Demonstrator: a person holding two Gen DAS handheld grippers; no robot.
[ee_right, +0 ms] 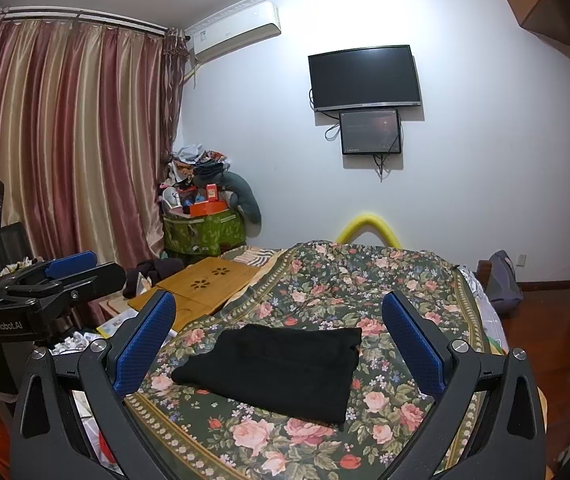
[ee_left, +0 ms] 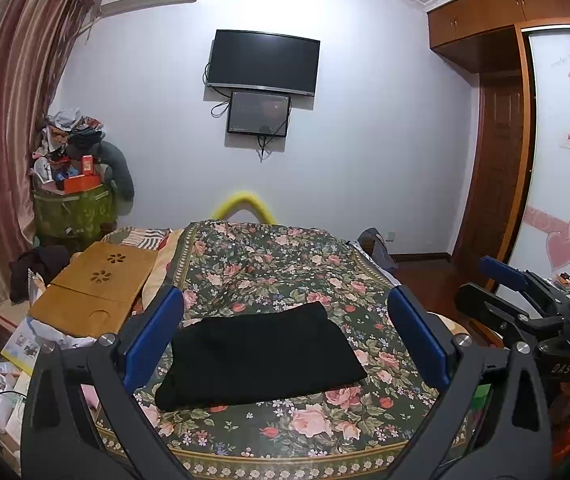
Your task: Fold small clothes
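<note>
The left gripper (ee_left: pixel 285 336) and the right gripper (ee_right: pixel 279 340) are closest, both held up in the air with their 2 blue fingers spread wide and nothing in them. The black cloth (ee_left: pixel 261 356) lies flat in a neat block on the flowery bedspread (ee_left: pixel 269 264), right in front. I think it looks folded already, so come down slowly, grab 1 edge with each gripper, and keep the edges lined up.

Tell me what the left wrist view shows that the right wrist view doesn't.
Only the left wrist view shows the wardrobe door with heart stickers and the wooden room door. Only the right wrist view shows the full curtain. Both show the folded black garment on the floral bedspread, the wall television, and both claws open, left claw, right claw.
</note>
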